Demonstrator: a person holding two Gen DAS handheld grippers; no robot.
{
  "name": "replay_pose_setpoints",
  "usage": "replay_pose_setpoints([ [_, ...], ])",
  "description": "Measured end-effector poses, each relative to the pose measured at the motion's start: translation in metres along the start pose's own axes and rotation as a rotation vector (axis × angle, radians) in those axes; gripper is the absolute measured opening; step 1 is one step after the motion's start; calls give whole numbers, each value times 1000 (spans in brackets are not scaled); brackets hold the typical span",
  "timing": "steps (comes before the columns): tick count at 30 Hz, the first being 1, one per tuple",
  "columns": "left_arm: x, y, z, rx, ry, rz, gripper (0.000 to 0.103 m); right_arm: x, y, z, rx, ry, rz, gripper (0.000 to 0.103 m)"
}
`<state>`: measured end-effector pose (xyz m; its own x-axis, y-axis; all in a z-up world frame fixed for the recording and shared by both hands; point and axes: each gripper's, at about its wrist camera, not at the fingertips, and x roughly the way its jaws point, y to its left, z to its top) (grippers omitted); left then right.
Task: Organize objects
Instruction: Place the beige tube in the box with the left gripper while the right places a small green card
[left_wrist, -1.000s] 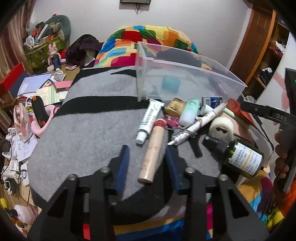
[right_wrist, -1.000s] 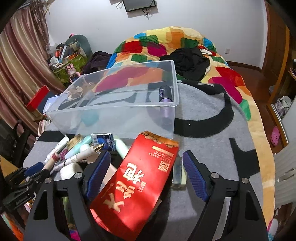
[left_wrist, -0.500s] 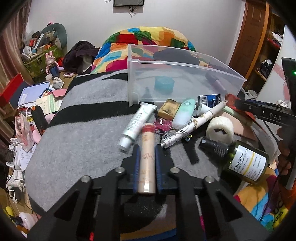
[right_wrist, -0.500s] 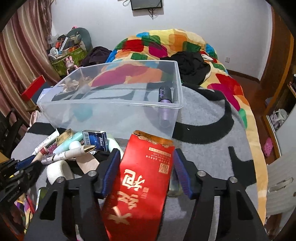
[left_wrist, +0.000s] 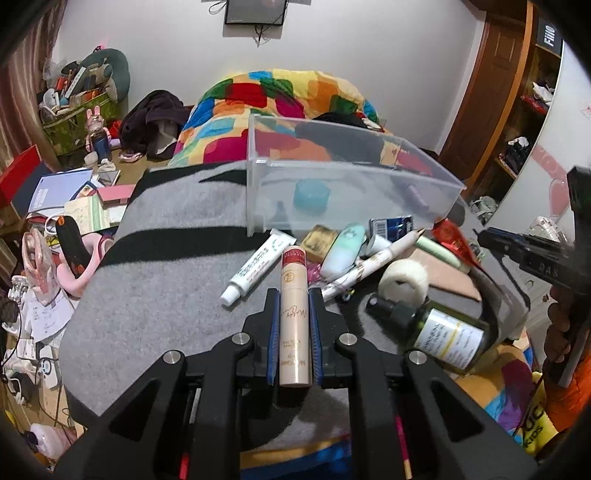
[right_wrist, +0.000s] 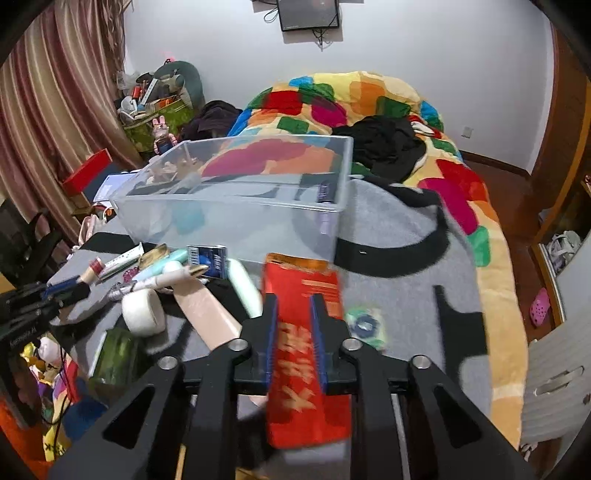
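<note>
Two grippers work over a grey and black blanket (left_wrist: 155, 295) on a bed. At lower centre of the left wrist view, the left gripper (left_wrist: 294, 295) has its blue-padded fingers (left_wrist: 274, 325) clamped on a beige tube (left_wrist: 293, 314) with a red cap, which points up the frame toward a clear bin (left_wrist: 332, 192). Just left of it lies a white tube (left_wrist: 258, 266); to the right lie a pen (left_wrist: 376, 258), a tape roll (left_wrist: 402, 284) and a green bottle (left_wrist: 443, 332). A blue lump sits inside the bin.

In the right wrist view, the right gripper (right_wrist: 293, 301) is closing its fingers (right_wrist: 318, 332) on a red packet (right_wrist: 306, 288) at lower centre; the pads press its sides. The bin (right_wrist: 229, 214) sits at centre, behind the clutter.
</note>
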<state>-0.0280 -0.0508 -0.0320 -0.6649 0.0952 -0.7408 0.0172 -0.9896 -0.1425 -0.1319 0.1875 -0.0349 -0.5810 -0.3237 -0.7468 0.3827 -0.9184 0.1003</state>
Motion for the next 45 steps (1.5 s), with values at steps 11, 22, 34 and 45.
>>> replay_pose_setpoints([
  [11, -6, -13, 34, 18, -52, -19, 14, 16, -42, -11, 108, 47, -73, 39],
  [22, 13, -12, 67, 0, -54, -14, 14, 32, -39, -13, 62, 57, -76, 22],
  [34, 35, -4, 111, -23, -49, -17, 14, -8, -29, 43, 52, -107, -11, 22],
  [45, 78, -2, 126, -20, 55, 15, 14, 36, 3, 93, -12, -42, 87, 22],
])
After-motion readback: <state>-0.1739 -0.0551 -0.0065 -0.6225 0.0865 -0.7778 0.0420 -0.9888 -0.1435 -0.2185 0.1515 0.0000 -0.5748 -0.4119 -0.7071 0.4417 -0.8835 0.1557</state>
